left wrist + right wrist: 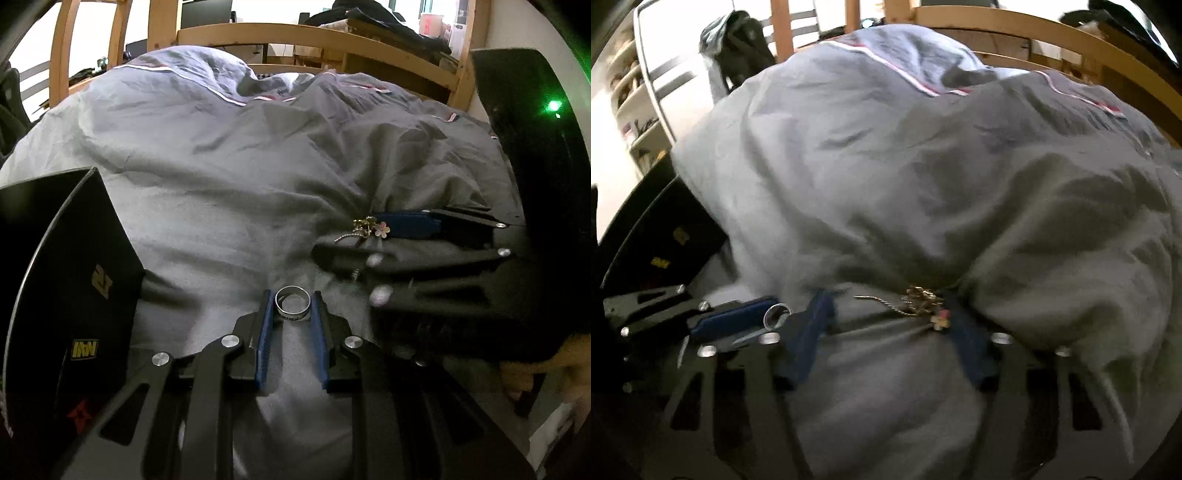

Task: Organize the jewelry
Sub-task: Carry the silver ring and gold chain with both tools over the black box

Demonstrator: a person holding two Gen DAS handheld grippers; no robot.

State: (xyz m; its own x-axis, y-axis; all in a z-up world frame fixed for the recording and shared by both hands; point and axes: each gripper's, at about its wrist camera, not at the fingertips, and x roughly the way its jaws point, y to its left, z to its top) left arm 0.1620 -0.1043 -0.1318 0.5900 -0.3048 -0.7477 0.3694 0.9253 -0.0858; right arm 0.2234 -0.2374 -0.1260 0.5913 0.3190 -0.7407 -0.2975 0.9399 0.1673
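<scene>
A silver ring [292,303] sits upright on the grey duvet [221,177] between the blue pads of my left gripper [291,301], which closes around it. It also shows in the right wrist view [776,315] at the left gripper's tip. A gold chain with a pink flower charm [371,228] lies on the duvet by my right gripper [351,240]. In the right wrist view the chain [919,301] lies between the open fingers of the right gripper [886,306], near the right pad.
A black box with yellow and red logos [81,314] stands at the left on the bed; it also shows in the right wrist view [661,243]. A wooden bed frame [317,37] runs behind the rumpled duvet. Shelves [631,110] stand at the far left.
</scene>
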